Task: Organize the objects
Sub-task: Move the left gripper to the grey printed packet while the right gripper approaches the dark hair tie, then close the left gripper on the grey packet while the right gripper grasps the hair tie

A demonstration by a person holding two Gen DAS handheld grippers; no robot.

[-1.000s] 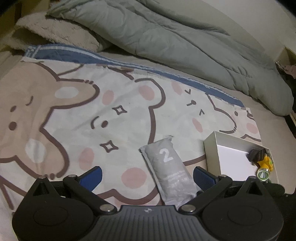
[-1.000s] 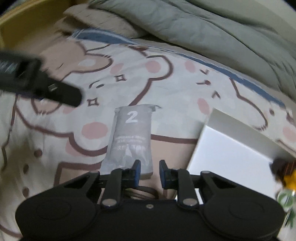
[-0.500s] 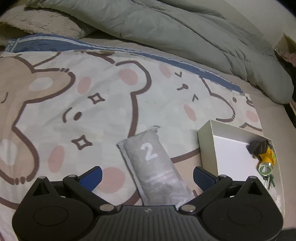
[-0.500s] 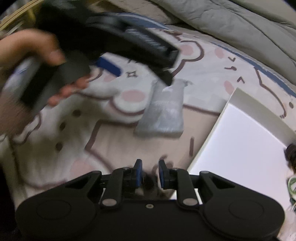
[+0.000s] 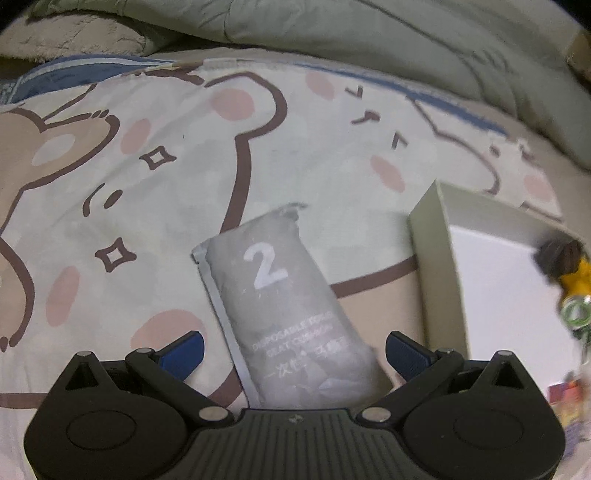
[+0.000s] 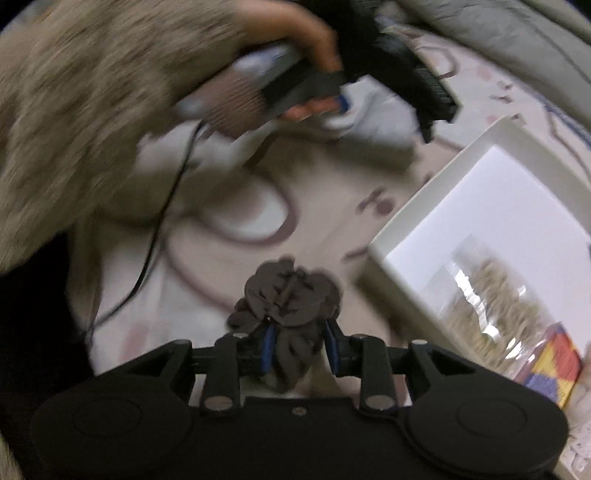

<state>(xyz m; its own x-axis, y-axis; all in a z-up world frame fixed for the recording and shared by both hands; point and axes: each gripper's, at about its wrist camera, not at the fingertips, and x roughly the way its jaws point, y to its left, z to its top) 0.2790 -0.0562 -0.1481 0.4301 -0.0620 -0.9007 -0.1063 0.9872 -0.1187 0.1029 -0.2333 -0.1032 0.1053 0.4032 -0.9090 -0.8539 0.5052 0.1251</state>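
Observation:
A grey pouch marked "2" lies on the bear-print sheet. My left gripper is open, its blue fingertips either side of the pouch's near end. A white open box stands to the right; it also shows in the right wrist view. In it lie a dark scrunchie with a yellow piece and a green ring. My right gripper has its jaws close around a brown scrunchie on the sheet, left of the box.
A grey-green duvet is bunched along the far side. A clear bag of grain and a colourful small carton lie at the box's near end. The hand holding the left gripper, in a fuzzy sleeve, and a black cable show blurred.
My left gripper has moved in over the pouch, now between its fingers. My right gripper has swung back and left to a brown scrunchie, with its jaws a little wider around it.

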